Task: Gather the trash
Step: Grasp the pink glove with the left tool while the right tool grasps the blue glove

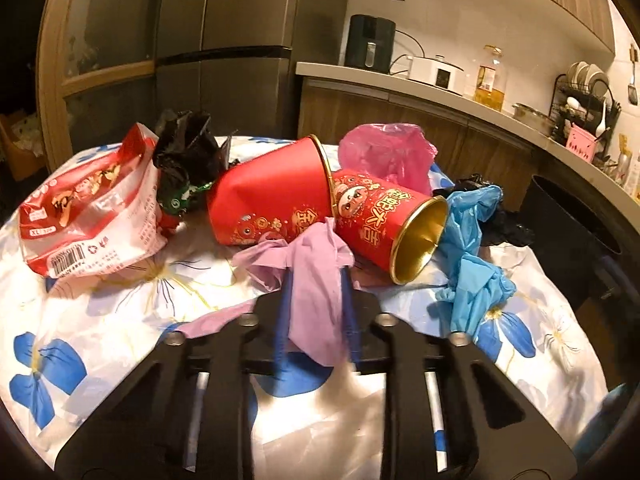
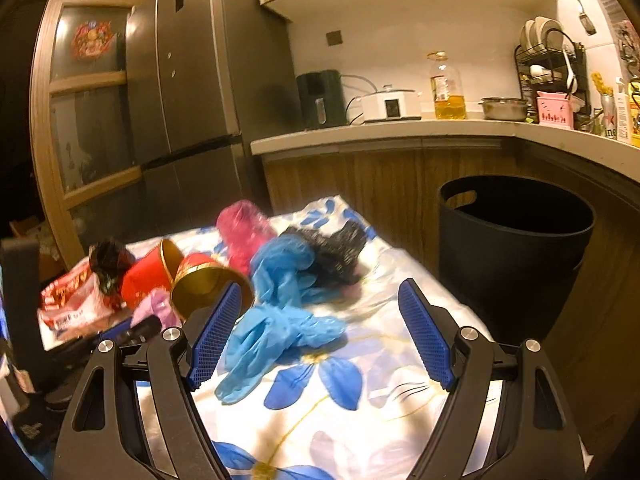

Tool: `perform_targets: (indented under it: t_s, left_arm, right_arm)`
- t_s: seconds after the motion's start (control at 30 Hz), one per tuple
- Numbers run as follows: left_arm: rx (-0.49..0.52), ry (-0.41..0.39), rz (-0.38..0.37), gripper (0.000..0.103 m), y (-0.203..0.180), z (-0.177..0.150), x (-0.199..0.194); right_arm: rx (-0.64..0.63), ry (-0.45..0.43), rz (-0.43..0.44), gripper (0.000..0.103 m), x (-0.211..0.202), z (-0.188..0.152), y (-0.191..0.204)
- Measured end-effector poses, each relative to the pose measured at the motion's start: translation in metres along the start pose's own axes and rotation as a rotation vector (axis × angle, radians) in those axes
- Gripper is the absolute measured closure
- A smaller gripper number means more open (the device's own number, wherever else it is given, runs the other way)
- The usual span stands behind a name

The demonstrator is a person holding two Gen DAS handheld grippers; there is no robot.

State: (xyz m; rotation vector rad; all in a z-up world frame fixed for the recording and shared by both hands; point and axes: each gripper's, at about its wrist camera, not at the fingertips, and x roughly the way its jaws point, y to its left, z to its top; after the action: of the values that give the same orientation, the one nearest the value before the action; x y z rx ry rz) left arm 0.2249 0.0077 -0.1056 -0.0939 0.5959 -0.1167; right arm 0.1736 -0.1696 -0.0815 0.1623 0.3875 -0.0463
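Note:
In the left wrist view my left gripper [image 1: 317,276] is shut on a crumpled lilac glove [image 1: 280,256], which hangs between the two blue pads. Just beyond it two red paper cups [image 1: 264,196] [image 1: 384,216] lie on their sides on the flowered tablecloth [image 1: 120,320]. Blue gloves [image 1: 472,252] lie to the right of the cups. In the right wrist view my right gripper [image 2: 320,286] stands open low over the cloth. A blue glove [image 2: 276,332] lies between its fingers, close to the left pad [image 2: 216,336], and nothing is gripped.
A red-and-white snack bag [image 1: 88,216] and a black wrapper [image 1: 188,152] lie at the left, with a pink plastic bag [image 1: 388,152] behind the cups. A black crumpled bag [image 2: 340,252] lies at the far right. A black bin [image 2: 516,248] stands off the table's right edge, below the counter [image 2: 400,132].

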Motion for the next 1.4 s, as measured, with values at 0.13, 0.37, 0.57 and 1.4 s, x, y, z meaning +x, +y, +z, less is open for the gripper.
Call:
perform_targets:
  t_s: [0.13, 0.37, 0.57, 1.4]
  left_arm:
    - [-0.024, -0.002, -0.031, 0.100, 0.004, 0.000, -0.001]
    - [-0.046, -0.077, -0.061, 0.102, 0.015, 0.003, -0.027]
    - [-0.046, -0.136, -0.065, 0.102, 0.022, 0.011, -0.052]
    - [-0.006, -0.179, -0.041, 0.102, 0.012, 0.012, -0.087]
  right_arm:
    - [-0.017, 0.015, -0.009, 0.024, 0.010, -0.005, 0.009]
    - [-0.016, 0.050, -0.009, 0.024, 0.027, -0.011, 0.018]
    - [-0.022, 0.101, -0.009, 0.030, 0.041, -0.020, 0.023]
    - [0.006, 0.158, 0.125, 0.092, 0.034, -0.018, 0.012]
